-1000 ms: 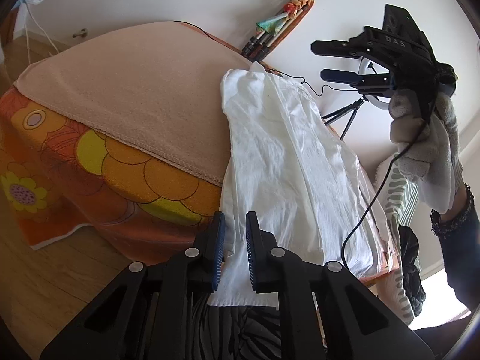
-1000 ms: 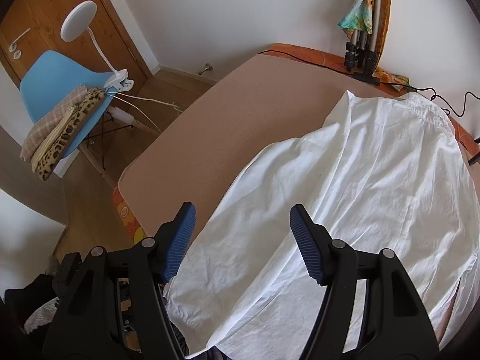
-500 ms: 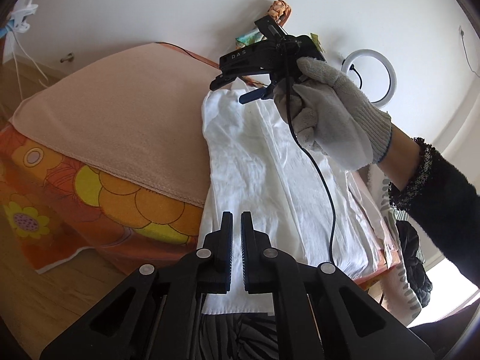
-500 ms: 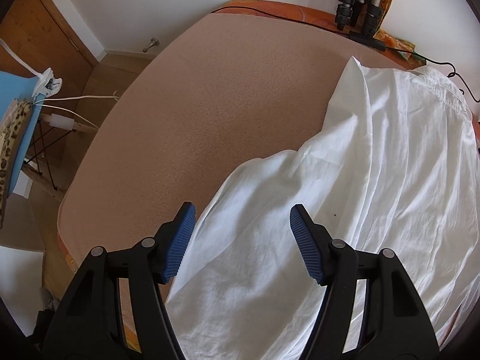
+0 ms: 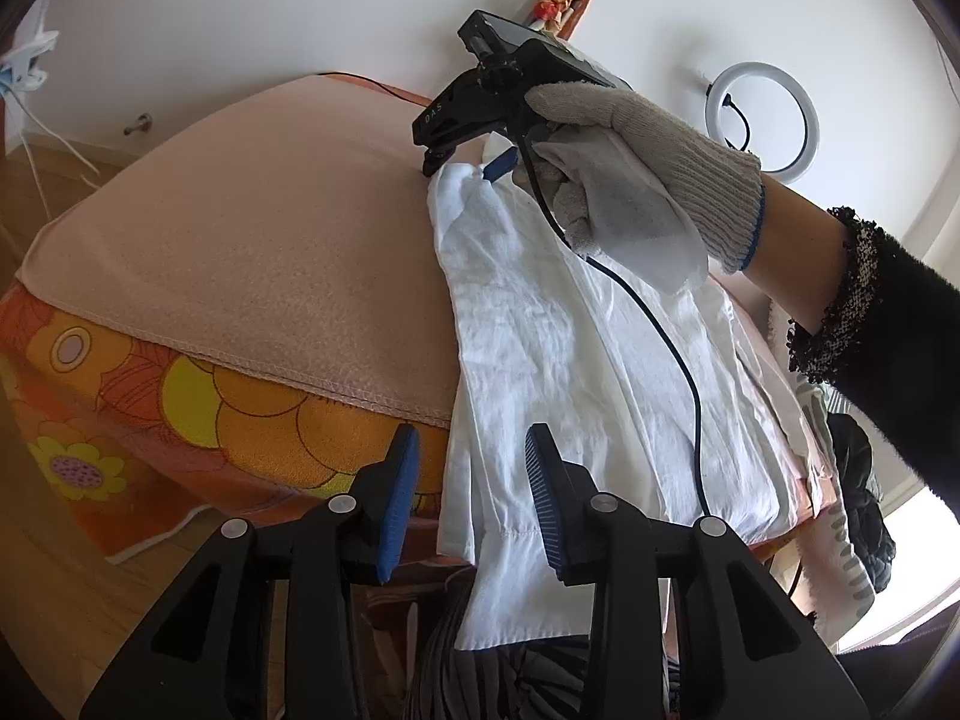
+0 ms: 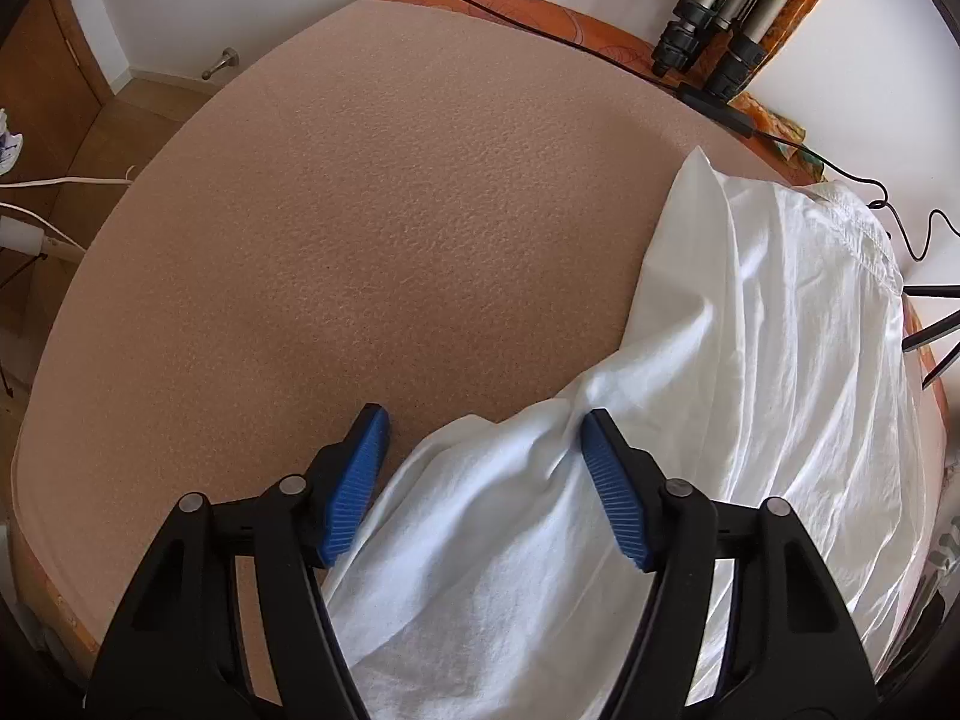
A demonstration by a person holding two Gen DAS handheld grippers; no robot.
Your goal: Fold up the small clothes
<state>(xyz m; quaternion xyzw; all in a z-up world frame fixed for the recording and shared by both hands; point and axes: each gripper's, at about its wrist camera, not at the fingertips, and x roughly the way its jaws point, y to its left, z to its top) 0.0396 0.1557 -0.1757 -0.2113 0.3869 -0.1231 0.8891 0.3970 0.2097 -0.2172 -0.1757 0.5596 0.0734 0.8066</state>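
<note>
Jaws of the left gripper (image 5: pixel 470 449), just opened, stand apart over the hanging hem of the white shirt (image 5: pixel 570 360), pads clear of the cloth. Jaws of the right gripper (image 6: pixel 483 420), just narrowing, straddle a raised fold at the shirt's far edge; right pad touches cloth, no pinch yet. The shirt lies on the beige towel (image 6: pixel 360 210). Gripper body lettering: "DAS".

Both tongs: black angular plastic frames, ribbed blue pads on the fingertips, silver screw heads at the pivots. Right tongs (image 5: pixel 474 162) body marked "DAS" in pale letters, thin black cable (image 5: pixel 648 324) trailing from it. Right hand (image 5: pixel 636 174) in a grey knit glove with blue-edged cuff; black fuzzy sleeve (image 5: pixel 888 348) with beaded trim.
</note>
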